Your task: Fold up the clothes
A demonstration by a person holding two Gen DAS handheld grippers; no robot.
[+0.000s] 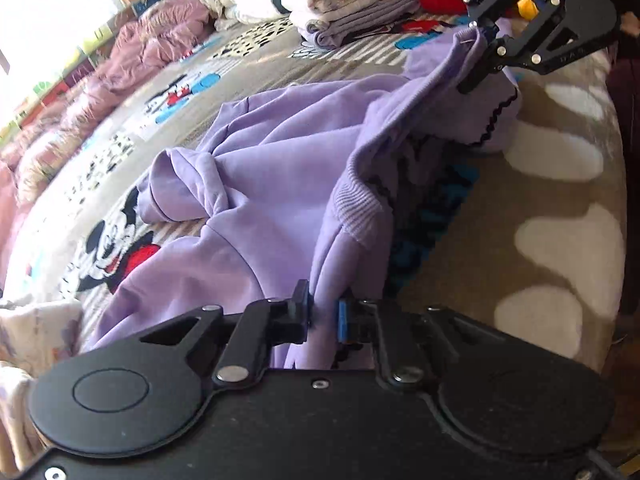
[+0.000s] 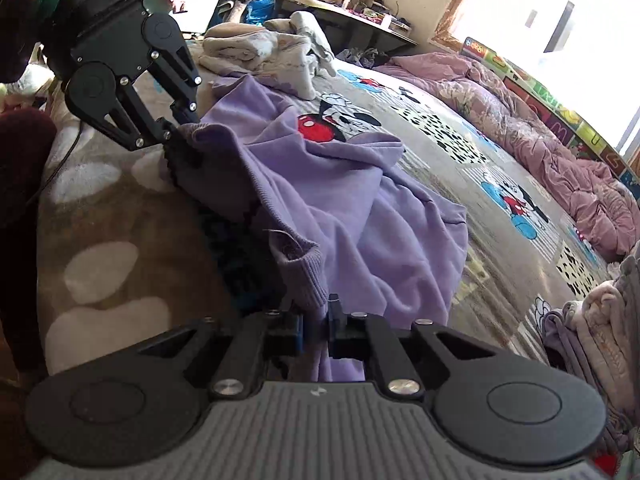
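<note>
Lilac sweatshirt [image 1: 280,168] raised by its near edge off the Mickey Mouse bedspread [image 1: 132,216], left gripper [image 1: 323,312] and right gripper [image 2: 316,324] each with fingers closed on the fabric (apparently so it spreads flat for folding).

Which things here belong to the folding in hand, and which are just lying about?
In use:
lilac sweatshirt
left claw
right claw

Lying about:
stack of folded clothes
pink quilt
unfolded pale clothes
</note>
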